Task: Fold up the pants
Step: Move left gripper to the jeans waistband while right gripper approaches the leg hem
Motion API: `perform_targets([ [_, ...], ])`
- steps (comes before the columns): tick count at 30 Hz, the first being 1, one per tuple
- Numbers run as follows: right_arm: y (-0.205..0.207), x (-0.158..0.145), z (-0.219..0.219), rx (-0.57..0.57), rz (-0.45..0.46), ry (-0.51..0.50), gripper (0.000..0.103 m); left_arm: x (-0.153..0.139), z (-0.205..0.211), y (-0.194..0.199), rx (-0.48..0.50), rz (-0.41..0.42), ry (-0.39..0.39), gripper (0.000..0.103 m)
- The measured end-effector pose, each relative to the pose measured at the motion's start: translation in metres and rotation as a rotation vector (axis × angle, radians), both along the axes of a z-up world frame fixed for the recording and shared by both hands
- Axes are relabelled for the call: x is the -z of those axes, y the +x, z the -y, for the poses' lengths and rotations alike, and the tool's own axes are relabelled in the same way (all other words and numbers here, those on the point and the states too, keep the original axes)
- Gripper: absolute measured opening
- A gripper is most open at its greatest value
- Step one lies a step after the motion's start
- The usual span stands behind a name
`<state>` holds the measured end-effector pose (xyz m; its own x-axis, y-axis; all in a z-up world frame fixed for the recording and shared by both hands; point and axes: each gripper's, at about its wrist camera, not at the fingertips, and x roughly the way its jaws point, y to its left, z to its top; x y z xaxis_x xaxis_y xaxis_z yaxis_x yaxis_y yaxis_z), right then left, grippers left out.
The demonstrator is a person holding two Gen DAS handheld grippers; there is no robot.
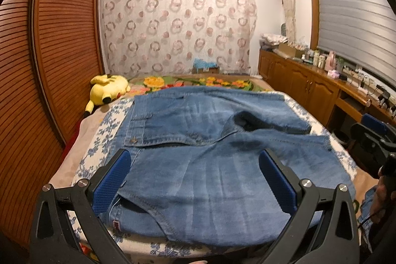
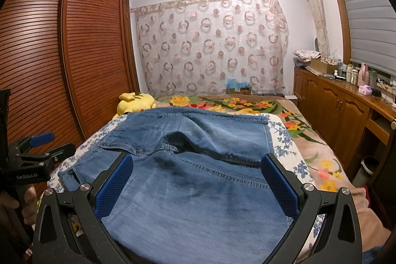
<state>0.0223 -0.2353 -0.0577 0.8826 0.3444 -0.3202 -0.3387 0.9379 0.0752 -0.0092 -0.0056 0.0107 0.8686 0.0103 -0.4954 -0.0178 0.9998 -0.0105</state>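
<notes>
Blue denim pants (image 1: 198,147) lie spread on a blue-flowered white cloth on the bed, folded over themselves with a raised bump in the middle. My left gripper (image 1: 195,160) hovers open above the near part of the denim, its blue pads (image 1: 111,182) wide apart with nothing between them. In the right wrist view the same pants (image 2: 198,177) fill the foreground, and my right gripper (image 2: 195,165) also stands open over them. The left gripper (image 2: 37,152) appears at the left edge, held by a hand.
A yellow plush toy (image 1: 109,89) lies at the bed's far left beside a slatted wooden wardrobe (image 1: 49,53). A floral blanket (image 2: 309,140) covers the bed's far and right side. Wooden cabinets (image 2: 341,110) with bottles run along the right wall. A patterned curtain (image 1: 178,26) hangs behind.
</notes>
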Motion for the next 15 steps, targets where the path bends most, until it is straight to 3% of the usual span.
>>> perform_targets([
  [15,0.014,0.001,0.003,0.015,-0.067,-0.038,0.103,0.044,-0.036,0.017,-0.013,-0.087,-0.014,0.103],
])
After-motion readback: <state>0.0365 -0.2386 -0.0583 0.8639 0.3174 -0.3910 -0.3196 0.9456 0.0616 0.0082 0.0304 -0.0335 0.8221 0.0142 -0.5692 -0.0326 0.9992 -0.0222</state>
